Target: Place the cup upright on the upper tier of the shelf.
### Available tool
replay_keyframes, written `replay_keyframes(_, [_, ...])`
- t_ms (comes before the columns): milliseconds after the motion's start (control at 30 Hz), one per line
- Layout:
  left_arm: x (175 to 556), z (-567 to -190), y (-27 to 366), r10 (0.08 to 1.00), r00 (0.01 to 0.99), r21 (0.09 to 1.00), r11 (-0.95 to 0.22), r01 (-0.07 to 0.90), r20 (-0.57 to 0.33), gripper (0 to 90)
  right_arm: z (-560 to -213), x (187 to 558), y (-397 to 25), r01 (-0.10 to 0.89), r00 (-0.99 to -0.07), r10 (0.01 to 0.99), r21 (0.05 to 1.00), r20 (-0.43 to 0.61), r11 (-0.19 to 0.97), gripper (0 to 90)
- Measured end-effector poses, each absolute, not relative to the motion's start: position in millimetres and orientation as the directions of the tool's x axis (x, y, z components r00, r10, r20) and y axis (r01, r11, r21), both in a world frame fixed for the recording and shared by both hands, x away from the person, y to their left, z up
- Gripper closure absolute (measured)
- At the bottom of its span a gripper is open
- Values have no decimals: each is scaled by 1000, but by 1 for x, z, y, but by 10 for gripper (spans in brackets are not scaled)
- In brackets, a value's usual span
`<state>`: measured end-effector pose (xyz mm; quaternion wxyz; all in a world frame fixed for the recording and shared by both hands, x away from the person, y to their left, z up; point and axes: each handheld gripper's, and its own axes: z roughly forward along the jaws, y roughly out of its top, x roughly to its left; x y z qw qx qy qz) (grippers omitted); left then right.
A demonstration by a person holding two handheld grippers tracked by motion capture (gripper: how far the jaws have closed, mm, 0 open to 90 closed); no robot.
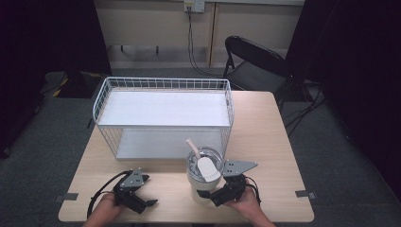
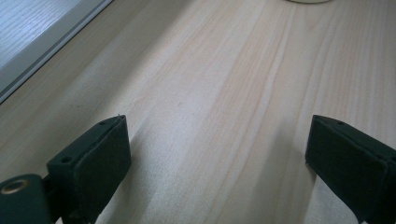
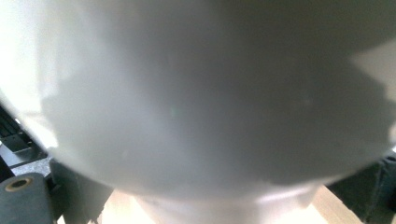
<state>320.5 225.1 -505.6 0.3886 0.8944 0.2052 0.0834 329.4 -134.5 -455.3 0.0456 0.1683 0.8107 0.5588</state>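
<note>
Right claw (image 1: 213, 195) is clasping the base of the tumbler (image 1: 204, 174), its jaws flanking the white wall (image 3: 196, 102); tumbler is standing near the counter's (image 1: 265, 137) front edge, before the wire rack (image 1: 163, 113); left claw (image 1: 146, 204) is resting released, jaws wide apart over bare wood (image 2: 219, 93).

Wire rack (image 1: 163, 116) at back centre of surface (image 1: 265, 137). Tumbler (image 1: 204, 174) in front of rack, toward right. Right gripper (image 1: 215, 196) just right of tumbler base, jaws around it. Left gripper (image 1: 147, 204) front left, well apart from tumbler. Folding chair (image 1: 255, 64) behind surface, right.
</note>
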Motion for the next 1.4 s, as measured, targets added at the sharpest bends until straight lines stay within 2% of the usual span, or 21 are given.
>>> replay_keyframes(233, [321, -506, 225, 431, 902, 729, -614, 302, -10, 62, -452, 324, -137, 178, -936, 344, 944, 76, 277, 84])
replay_keyframes(400, [320, -506, 225, 432, 902, 731, -611, 304, -14, 61, -449, 321, -138, 144, -939, 343, 945, 36, 295, 94])
replay_keyframes(900, [321, -506, 225, 431, 902, 730, -612, 303, -13, 60, -448, 320, -140, 147, -939, 341, 946, 42, 289, 100])
replay_keyframes(1067, [320, -506, 225, 432, 902, 731, -611, 304, -15, 60, -448, 321, -142, 172, -936, 346, 949, 73, 265, 100])
replay_keyframes(1400, [320, -506, 225, 432, 902, 731, -611, 305, -15, 60, -435, 323, -148, 161, -937, 341, 962, 78, 221, 101])
